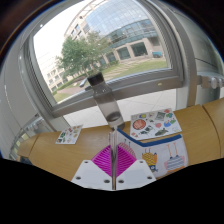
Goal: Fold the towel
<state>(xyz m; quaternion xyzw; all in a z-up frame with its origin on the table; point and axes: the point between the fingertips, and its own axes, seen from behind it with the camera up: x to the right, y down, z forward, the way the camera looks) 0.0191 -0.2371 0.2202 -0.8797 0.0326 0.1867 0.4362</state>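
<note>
Progress on the folding cannot be judged well from this moment, because no towel appears anywhere in the gripper view. The claw (116,168) is lifted and looks out toward a large window (100,50), not down at any cloth. Its two white fingers meet at the tips, and the magenta pads (108,160) lie close against each other with nothing between them, so the claw is together and empty.

Beyond the fingers runs a wooden counter (205,135) that curves along under the window. On it, just ahead and a little to the right of the claw, stands a box (155,140) with bright printed pictures on its top and front. Further to the left on the counter lies a small printed card (68,135). A grey post (100,95) rises between them in front of the glass. Outside there are trees and a building.

My judgement is that the towel is either below the camera or out of sight to one side, so whether the fold is done or not yet begun stays unknown.

As for writing, the box and the card carry coloured prints, but no word or brand name is large enough to read.
</note>
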